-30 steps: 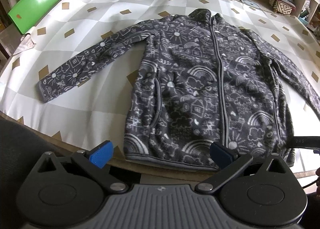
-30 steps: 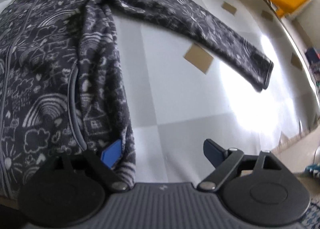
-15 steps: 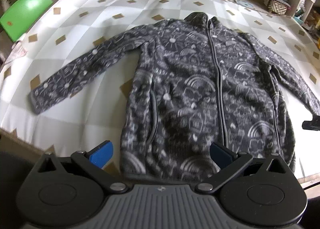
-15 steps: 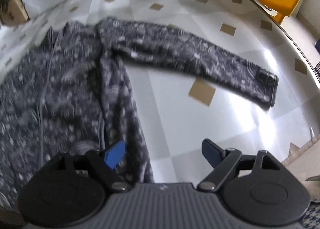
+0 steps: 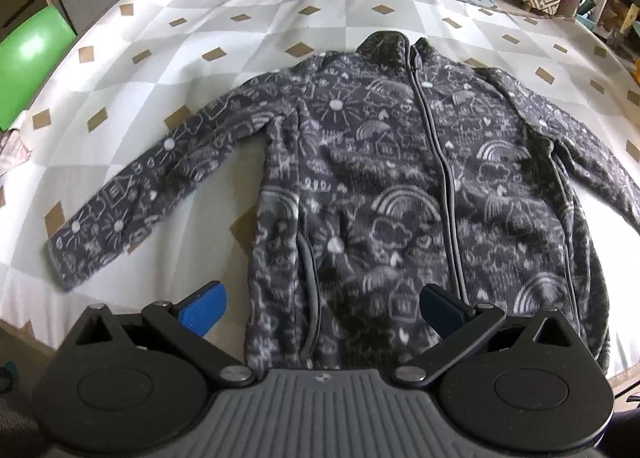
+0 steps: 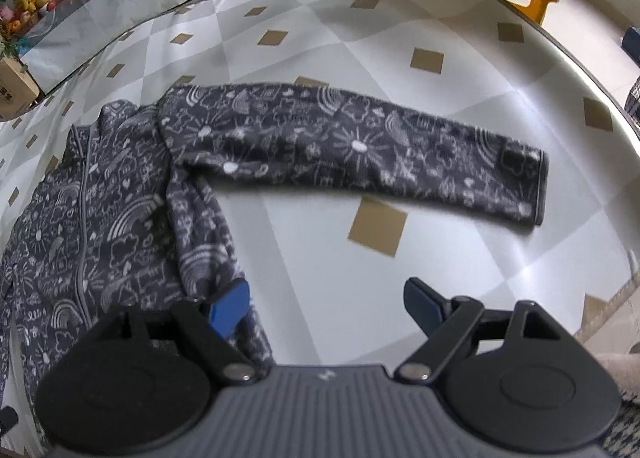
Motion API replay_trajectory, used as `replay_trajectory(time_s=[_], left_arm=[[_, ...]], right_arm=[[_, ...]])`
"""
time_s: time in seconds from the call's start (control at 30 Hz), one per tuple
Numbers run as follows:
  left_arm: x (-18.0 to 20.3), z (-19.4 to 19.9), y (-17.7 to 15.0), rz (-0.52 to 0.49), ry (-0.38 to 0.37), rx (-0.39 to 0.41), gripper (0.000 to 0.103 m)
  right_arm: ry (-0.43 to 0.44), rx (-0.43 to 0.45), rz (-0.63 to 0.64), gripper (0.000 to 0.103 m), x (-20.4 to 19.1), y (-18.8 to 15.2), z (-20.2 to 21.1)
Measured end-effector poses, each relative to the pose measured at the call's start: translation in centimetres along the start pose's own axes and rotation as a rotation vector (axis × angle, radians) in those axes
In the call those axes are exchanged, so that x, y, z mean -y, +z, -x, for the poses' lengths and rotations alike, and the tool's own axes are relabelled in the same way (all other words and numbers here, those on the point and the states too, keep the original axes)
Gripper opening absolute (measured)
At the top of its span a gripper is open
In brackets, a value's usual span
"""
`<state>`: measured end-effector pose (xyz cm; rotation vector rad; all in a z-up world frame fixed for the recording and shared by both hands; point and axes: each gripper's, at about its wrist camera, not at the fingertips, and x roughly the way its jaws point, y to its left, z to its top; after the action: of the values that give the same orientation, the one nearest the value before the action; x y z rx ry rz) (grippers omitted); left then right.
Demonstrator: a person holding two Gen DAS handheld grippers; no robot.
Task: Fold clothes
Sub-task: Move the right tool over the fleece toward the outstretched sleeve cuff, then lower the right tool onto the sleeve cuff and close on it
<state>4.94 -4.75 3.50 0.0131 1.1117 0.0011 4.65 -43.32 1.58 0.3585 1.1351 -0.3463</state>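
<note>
Both grippers have lifted back from the jacket's near hem, left gripper and right gripper released and empty. Jacket lies flat on the table, sleeves spread; folding hasn't begun.

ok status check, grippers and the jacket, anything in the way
Left gripper open, empty, above the hem. Right gripper open, empty. Jacket flat on the table, zipped, both sleeves spread out. Nothing blocking.

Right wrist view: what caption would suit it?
Open right gripper hovers above a patterned fleece jacket, sleeve spread across the checkered table.
</note>
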Motion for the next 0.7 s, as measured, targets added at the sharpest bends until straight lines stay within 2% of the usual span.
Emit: replay_trajectory(time_s=[0.07, 0.27, 0.4, 0.6, 0.7], left_arm=[[-0.3, -0.4, 0.6, 0.018, -0.02, 0.002, 0.103], [-0.7, -1.9, 2.5, 0.013, -0.001, 0.022, 0.103], [-1.5, -2.8, 3.7, 0.024, -0.034, 0.008, 0.103], [-2.1, -3.9, 5.4, 0.003, 0.009, 0.036, 0.103], [-1.9, -4.9, 5.9, 0.002, 0.013, 0.01, 0.103]], right_arm=[[0.0, -0.004, -0.017, 0.084, 0.5, 0.5, -0.3], [0.023, -0.009, -0.087, 0.084, 2.2, 1.5, -1.2], [0.036, -0.022, -0.154, 0.084, 3.9, 2.2, -2.0], [0.01, 0.007, -0.291, 0.084, 7.2, 3.3, -2.8], [-0.025, 0.015, -0.319, 0.084, 8.2, 3.7, -3.3]])
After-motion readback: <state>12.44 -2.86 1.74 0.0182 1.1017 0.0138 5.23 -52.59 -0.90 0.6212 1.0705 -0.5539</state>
